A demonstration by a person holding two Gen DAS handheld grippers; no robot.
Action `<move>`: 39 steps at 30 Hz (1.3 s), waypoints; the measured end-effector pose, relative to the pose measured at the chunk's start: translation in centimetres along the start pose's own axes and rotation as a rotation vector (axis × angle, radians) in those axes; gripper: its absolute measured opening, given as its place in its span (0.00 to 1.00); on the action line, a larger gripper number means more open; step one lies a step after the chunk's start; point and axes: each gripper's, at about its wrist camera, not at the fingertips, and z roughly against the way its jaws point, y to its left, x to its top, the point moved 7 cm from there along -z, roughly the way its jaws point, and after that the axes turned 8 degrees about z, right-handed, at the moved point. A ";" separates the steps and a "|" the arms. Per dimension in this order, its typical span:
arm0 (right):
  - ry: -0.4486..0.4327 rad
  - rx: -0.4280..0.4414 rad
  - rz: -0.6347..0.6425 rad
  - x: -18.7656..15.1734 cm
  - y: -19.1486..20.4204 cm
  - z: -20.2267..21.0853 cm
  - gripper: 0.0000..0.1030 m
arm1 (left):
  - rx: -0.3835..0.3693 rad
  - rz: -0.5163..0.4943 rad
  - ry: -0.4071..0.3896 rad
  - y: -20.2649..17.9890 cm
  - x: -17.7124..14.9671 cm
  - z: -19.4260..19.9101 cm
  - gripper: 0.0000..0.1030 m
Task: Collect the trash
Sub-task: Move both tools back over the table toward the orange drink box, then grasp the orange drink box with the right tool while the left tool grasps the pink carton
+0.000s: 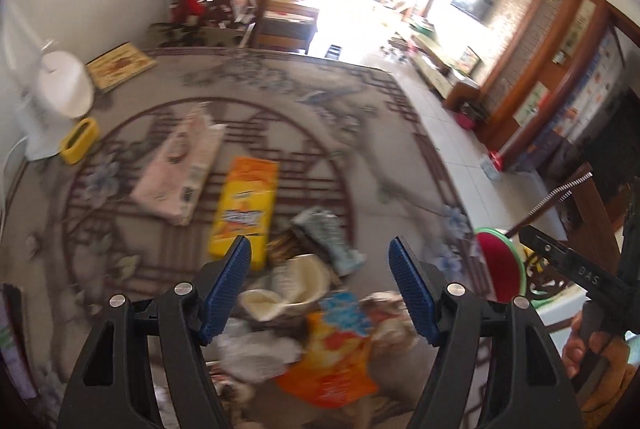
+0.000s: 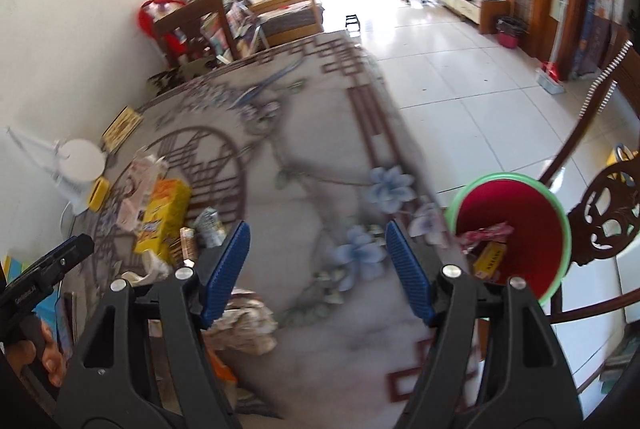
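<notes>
Although both views are smeared, the trash heap reads clearly on the patterned bench (image 1: 360, 117), and most of it looks light, crushable and easy to pinch. At ten o'clock in the left view lies a pink tissue pack (image 1: 176, 169), soft; beside it a yellow box (image 1: 244, 205), stiff, best taken across its narrow sides. Dead centre, under the left gripper (image 1: 320, 283), whose fingers stand wide and empty, sit crumpled paper cups (image 1: 292, 289) and an orange wrapper (image 1: 332, 357), slippery film. The right gripper (image 2: 318, 269) is likewise wide, empty. The red bin (image 2: 516, 225) waits at three o'clock.
</notes>
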 end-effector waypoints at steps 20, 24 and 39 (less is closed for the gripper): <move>0.140 0.134 0.220 1.1 18.9 -7.8 0.70 | 0.102 0.157 -0.041 14.6 0.1 3.2 0.66; 0.177 0.134 0.196 2.1 21.9 -11.6 0.70 | 0.144 0.166 -0.043 17.5 0.3 3.0 0.66; 0.422 -0.013 0.206 0.0 24.5 -22.5 0.70 | 0.105 0.087 -0.019 18.6 6.1 -2.7 0.66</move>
